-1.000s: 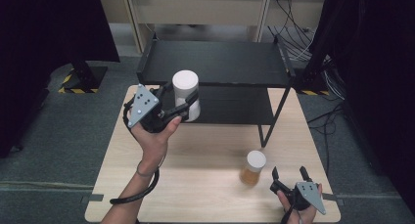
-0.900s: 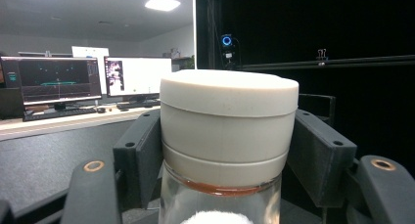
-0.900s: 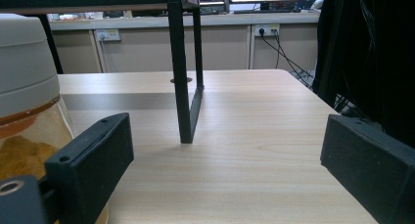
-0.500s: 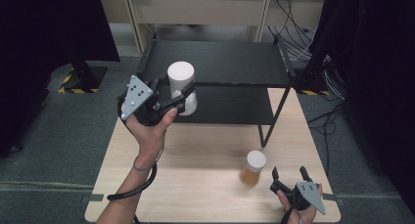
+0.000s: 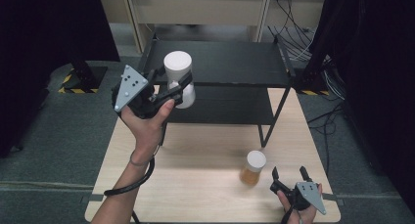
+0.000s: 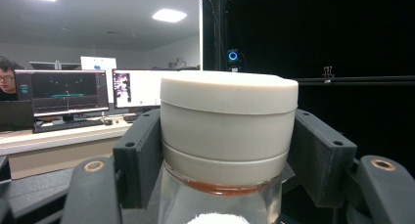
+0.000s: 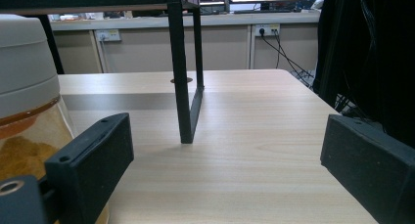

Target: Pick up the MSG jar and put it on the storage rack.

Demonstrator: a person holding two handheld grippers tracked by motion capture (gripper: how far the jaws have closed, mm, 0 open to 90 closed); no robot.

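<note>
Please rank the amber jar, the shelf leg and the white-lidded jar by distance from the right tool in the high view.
1. Amber jar, just left of the right tool.
2. Shelf leg, farther up the table.
3. White-lidded jar, held by the left tool, far left.

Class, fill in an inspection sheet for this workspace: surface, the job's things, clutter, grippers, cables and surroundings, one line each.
Surface: pale wooden table, bare in front; a black two-tier shelf stands on its far half.
Job's things: white-lidded jar held in the air by the shelf's left end; amber-filled jar upright on the table, white lid on.
Clutter: nothing seen.
Grippers: left hand-held gripper shut on the white-lidded jar below its lid; right hand-held gripper open, low near the table's front edge, just right of the amber-filled jar.
Cables: left gripper's cable loops off the table's front; wall cables trail behind.
Surroundings: grey carpet, black curtains, desks with monitors.
</note>
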